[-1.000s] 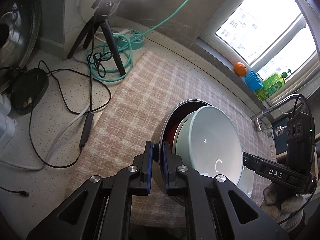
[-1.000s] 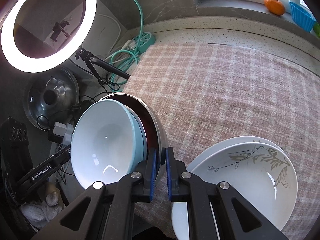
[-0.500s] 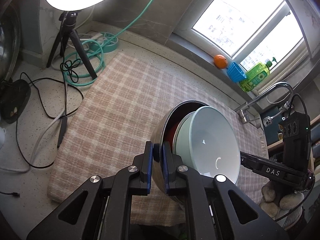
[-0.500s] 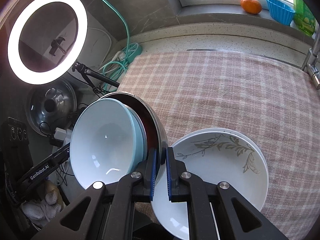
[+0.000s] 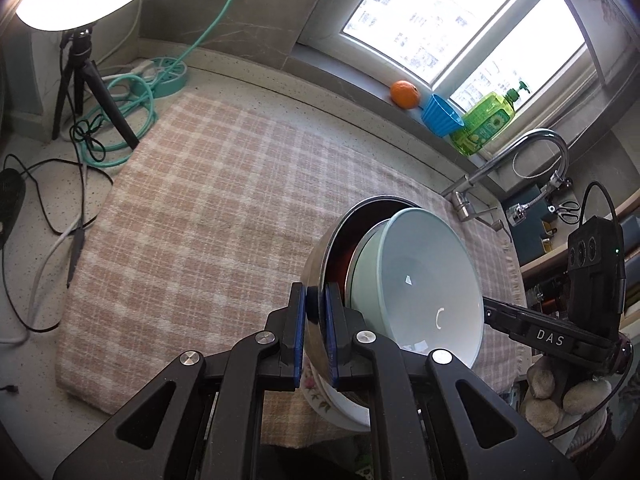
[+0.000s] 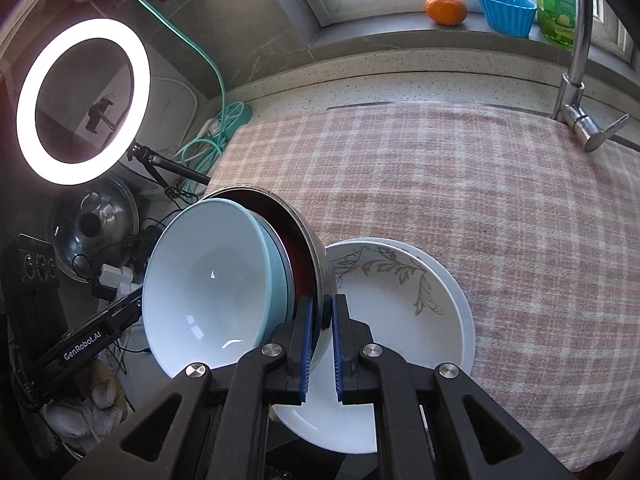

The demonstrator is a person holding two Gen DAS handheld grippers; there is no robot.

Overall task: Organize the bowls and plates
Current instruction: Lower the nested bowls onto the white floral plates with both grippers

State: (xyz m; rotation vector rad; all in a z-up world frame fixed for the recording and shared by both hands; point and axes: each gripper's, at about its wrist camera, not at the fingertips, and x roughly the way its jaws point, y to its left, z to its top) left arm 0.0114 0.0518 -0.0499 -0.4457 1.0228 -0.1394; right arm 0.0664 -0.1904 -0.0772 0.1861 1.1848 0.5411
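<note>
Both grippers hold one nested stack of bowls by opposite rims, above the checked cloth. The outer steel bowl [image 5: 320,264] holds a pale green bowl [image 5: 424,280] inside; the same steel bowl [image 6: 308,240] and pale blue-white bowl [image 6: 208,280] show in the right wrist view. My left gripper [image 5: 316,336] is shut on the steel rim. My right gripper [image 6: 322,344] is shut on the opposite rim. Below the stack lies a pile of white plates [image 6: 400,304], the top one with a leaf pattern; its edge shows in the left wrist view [image 5: 336,408].
A checked cloth [image 5: 224,216] covers the counter. A ring light on a tripod [image 6: 80,100], cables [image 5: 80,208] and a teal power strip [image 5: 168,76] lie at the left. A tap [image 6: 576,92], an orange [image 6: 446,8], a blue cup [image 6: 506,12] and a soap bottle [image 5: 488,124] stand by the window.
Both grippers have carried the bowl stack to the right, over the pile of white plates. The ring light and cables have slid left in view. The grips are unchanged.
</note>
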